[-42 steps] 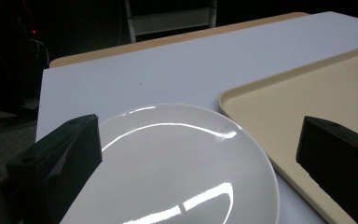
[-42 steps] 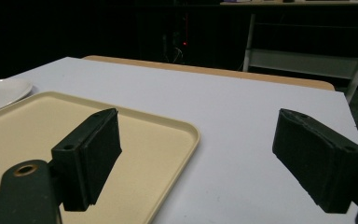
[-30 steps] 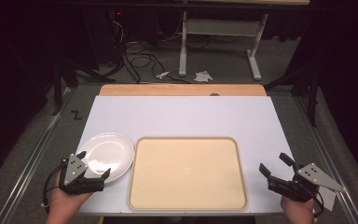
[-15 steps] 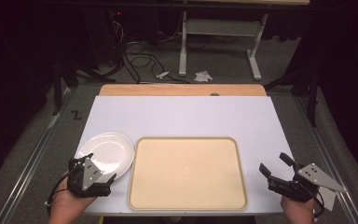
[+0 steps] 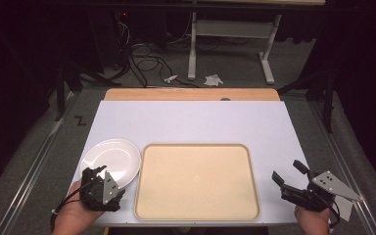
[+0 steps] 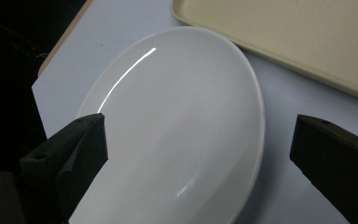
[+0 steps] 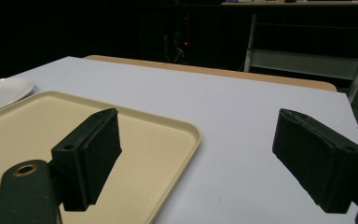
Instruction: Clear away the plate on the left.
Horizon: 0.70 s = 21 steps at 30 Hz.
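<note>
1. Left gripper (image 5: pixel 98 177) sits at the bottom left of the high view, jaws spread wide and aimed forward and down.
2. The left hand (image 5: pixel 73 218) holds it from behind, cable trailing off by the wrist.
3. Right gripper (image 5: pixel 288 175) is low at the bottom right, jaws wide apart too, angled up-left, nothing between them.
4. The right hand (image 5: pixel 313 220) grips it near the frame's bottom edge.

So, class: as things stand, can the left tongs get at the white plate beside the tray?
Probably yes. The left tongs sit at the near rim of the white plate, jaws open wide, with the plate between them in the left gripper view. The tray lies beside the plate, apart from it, so nothing blocks the way.
</note>
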Each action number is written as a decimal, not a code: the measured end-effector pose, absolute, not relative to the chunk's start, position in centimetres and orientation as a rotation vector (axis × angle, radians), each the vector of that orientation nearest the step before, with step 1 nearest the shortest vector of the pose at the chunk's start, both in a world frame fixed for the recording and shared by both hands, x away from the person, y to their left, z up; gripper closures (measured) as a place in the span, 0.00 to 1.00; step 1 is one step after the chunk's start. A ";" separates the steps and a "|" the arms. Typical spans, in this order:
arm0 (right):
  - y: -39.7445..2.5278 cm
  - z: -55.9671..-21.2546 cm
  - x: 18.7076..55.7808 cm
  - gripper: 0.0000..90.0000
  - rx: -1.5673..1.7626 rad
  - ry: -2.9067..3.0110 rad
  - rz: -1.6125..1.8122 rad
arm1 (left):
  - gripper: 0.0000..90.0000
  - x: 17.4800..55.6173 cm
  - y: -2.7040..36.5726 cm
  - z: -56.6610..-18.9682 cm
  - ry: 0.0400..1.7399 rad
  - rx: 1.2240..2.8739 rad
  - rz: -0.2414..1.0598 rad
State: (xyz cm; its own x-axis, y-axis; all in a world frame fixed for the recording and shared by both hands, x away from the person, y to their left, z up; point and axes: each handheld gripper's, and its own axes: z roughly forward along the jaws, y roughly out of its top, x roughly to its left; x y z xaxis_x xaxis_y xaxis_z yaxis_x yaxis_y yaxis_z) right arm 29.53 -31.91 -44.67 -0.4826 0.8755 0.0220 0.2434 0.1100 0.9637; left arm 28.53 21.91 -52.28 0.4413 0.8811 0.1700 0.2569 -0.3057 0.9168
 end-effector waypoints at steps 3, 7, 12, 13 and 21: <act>-31.9 -44.7 29.5 0.18 1.090 1.809 1.397 | 0.08 28.5 21.4 -52.8 0.974 1.793 0.877; -31.9 -44.7 29.5 0.18 1.091 1.809 1.398 | 0.10 28.6 20.7 -53.5 0.981 1.748 0.912; -31.9 -44.7 29.6 0.18 1.094 1.810 1.400 | 0.16 28.5 20.5 -54.1 0.973 1.756 0.949; -31.9 -44.7 29.6 0.18 1.094 1.809 1.400 | 0.17 28.5 20.4 -54.2 0.968 1.767 0.956; -31.9 -44.8 29.6 0.18 1.101 1.810 1.405 | 0.23 28.4 20.8 -54.7 0.921 1.947 0.997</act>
State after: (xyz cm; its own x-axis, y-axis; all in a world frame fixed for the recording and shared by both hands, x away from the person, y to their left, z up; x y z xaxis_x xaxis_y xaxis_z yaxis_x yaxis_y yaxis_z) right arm 29.60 -31.94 -44.81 -0.4832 0.8748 0.0352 0.2515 0.1002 0.9627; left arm 28.42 20.84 -54.71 0.4378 0.8392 0.3226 0.2551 -0.4600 0.8505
